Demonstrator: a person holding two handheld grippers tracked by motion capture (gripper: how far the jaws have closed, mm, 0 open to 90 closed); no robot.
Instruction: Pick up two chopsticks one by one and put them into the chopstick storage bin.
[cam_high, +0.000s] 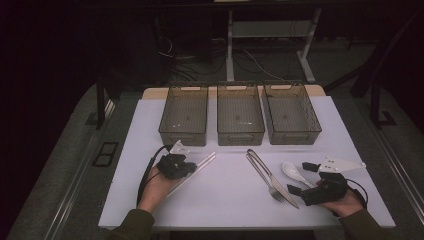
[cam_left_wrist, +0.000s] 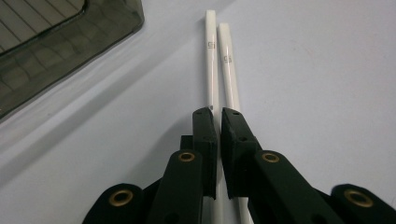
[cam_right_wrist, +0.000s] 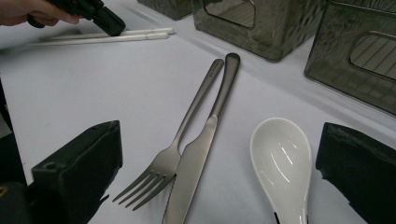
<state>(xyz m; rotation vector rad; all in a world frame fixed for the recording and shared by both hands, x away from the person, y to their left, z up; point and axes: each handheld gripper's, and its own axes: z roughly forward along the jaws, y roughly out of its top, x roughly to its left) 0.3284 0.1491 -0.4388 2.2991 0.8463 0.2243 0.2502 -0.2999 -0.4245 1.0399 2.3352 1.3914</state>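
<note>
- Two white chopsticks (cam_left_wrist: 219, 70) lie side by side on the table (cam_high: 225, 200), left of centre.
- The left gripper (cam_left_wrist: 218, 122) is clenched on the chopsticks.
- The right gripper (cam_high: 306, 179) is spread wide, with nothing in it.
- Three bins (cam_high: 240, 115), one fork (cam_right_wrist: 182, 149), one knife (cam_right_wrist: 201, 154), one spoon (cam_right_wrist: 282, 163).

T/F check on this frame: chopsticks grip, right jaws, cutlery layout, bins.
1. The left gripper is shut on the white chopsticks. True.
2. The right gripper is shut on the fork. False: its jaws stand wide open, with the fork, knife and white spoon lying on the table between them.
3. The three bins hold cutlery. False: they look empty.
4. The fork and knife lie side by side, handles touching. True.
5. The spoon is metal. False: it is white and glossy.
</note>
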